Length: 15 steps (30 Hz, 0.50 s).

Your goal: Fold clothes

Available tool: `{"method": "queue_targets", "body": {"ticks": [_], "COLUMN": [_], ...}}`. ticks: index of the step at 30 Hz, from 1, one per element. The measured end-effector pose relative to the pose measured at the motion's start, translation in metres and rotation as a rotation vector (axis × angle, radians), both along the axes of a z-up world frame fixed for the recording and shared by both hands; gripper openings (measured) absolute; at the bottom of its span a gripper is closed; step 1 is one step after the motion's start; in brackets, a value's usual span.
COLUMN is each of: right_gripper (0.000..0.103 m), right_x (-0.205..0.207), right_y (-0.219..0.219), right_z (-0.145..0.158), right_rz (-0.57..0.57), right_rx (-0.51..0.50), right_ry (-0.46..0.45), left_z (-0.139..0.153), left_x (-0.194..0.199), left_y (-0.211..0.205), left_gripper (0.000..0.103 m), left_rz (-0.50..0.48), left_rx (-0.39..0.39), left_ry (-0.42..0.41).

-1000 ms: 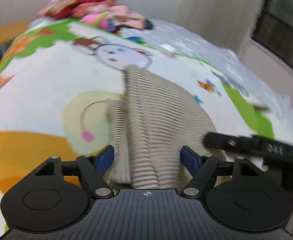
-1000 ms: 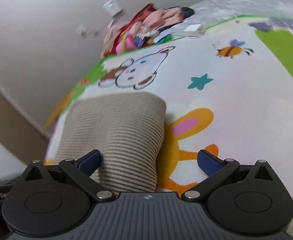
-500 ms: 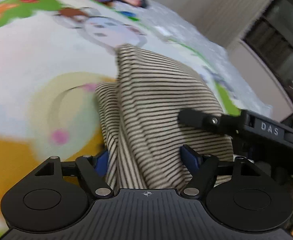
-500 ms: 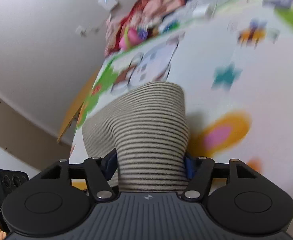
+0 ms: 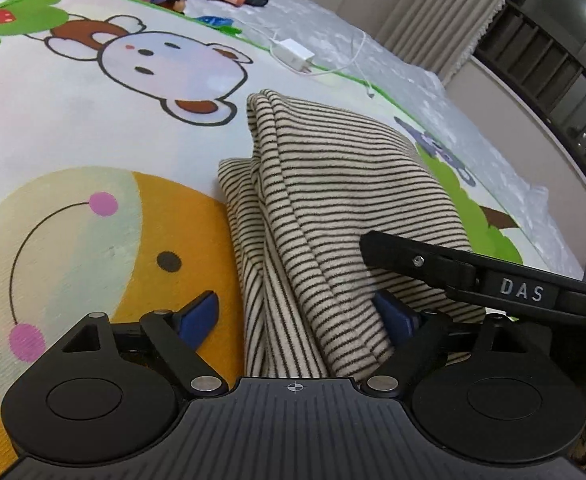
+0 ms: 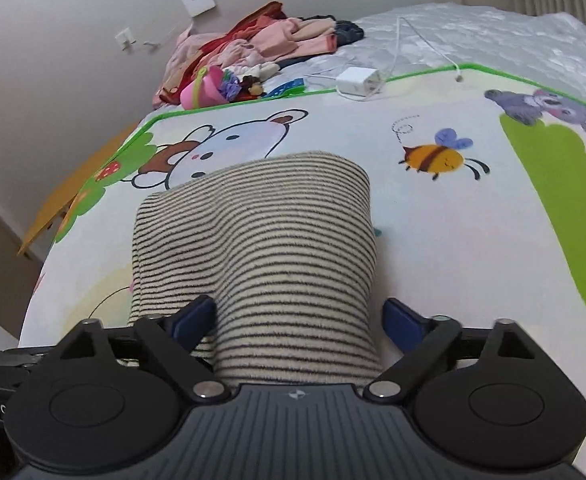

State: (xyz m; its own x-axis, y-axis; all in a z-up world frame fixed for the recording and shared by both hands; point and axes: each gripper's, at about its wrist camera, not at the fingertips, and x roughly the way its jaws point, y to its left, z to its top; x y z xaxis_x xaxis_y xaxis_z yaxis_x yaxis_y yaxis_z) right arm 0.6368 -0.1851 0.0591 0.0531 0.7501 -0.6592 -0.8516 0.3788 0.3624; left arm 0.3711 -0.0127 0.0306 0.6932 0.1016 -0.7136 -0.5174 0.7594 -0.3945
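A cream jumper with thin dark stripes (image 5: 333,200) lies folded in a thick bundle on the cartoon play mat (image 5: 93,120). My left gripper (image 5: 295,316) straddles the near end of the bundle, and its jaws are opening. The left pad stands off the cloth over the mat, while the right pad lies against the fold. In the right wrist view the same jumper (image 6: 261,232) runs between the blue pads of my right gripper (image 6: 299,320), whose jaws are opening wide, with a gap at the right pad. The right gripper's black finger (image 5: 417,260) rests across the jumper.
A white charger with its cable (image 5: 293,54) lies at the mat's far edge on the grey bed cover (image 6: 493,36). A heap of pink and red clothes and toys (image 6: 253,60) sits by the wall. A curtain and a window (image 5: 553,60) stand at the right.
Half a second ago both grippers were closed on the striped jumper; now both have spread their jaws and the bundle rests on the mat. The left view has moved lower and nearer the mat.
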Motion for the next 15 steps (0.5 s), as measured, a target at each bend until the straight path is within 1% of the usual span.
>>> {"method": "queue_targets", "body": {"ticks": [2,8,11,14,15], "right_gripper": [0.103,0.103,0.103,0.103,0.103], "right_x": [0.001,0.004,0.011,0.02,0.021], "right_y": [-0.007,-0.012,-0.021,-0.033,-0.035], "right_z": [-0.003,-0.009,-0.015,-0.021,-0.021], "right_rz": [-0.012,-0.056,-0.115,-0.187,-0.185], "right_rx": [-0.005,0.031,0.09,0.156,0.156], "right_ry": [0.01,0.086,0.166,0.287,0.303], "left_z": [0.0,-0.001,-0.001,-0.001,-0.002], "left_x": [-0.002,-0.005,-0.005,-0.005,-0.005], "left_y": [-0.001,0.002,0.003,0.004,0.004], "left_gripper": [0.091,0.095,0.096,0.097,0.097], "left_rz": [-0.003,0.006,0.008,0.008,0.008], "left_rx": [0.007,0.005,-0.004,-0.003,-0.006], "left_ry": [-0.001,-0.002,-0.008,-0.009,-0.01]}}
